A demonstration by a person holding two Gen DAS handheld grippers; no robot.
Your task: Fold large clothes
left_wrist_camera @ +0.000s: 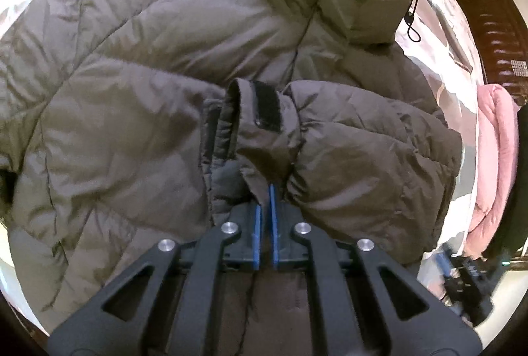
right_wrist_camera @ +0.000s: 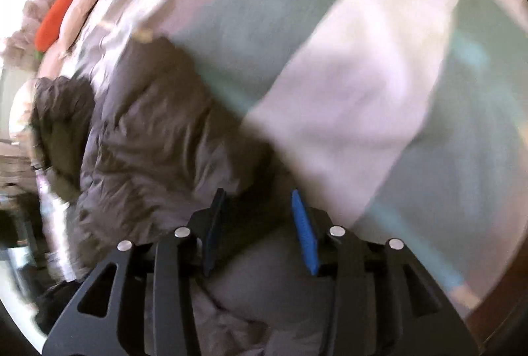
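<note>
A grey-brown puffer jacket [left_wrist_camera: 148, 75] lies spread on the bed and fills most of the left wrist view. Its sleeve is folded across the body, the cuff [left_wrist_camera: 260, 125] with a black hook-and-loop tab pointing up. My left gripper [left_wrist_camera: 265, 191] is shut on the cuff fabric, which is pinched between the blue pads. In the blurred right wrist view, the jacket [right_wrist_camera: 148, 131] lies to the left and below. My right gripper [right_wrist_camera: 257, 194] hangs over its edge with its jaws apart; dark fabric lies under the gap, and the pads do not press on it.
The bed cover [right_wrist_camera: 363, 75] has broad white and grey-green stripes. A pink quilt [left_wrist_camera: 495, 158] lies bunched at the right edge. The hood's drawcord [left_wrist_camera: 411, 16] dangles at the upper right. An orange object [right_wrist_camera: 59, 16] lies at the far left, by dark wooden furniture [left_wrist_camera: 495, 36].
</note>
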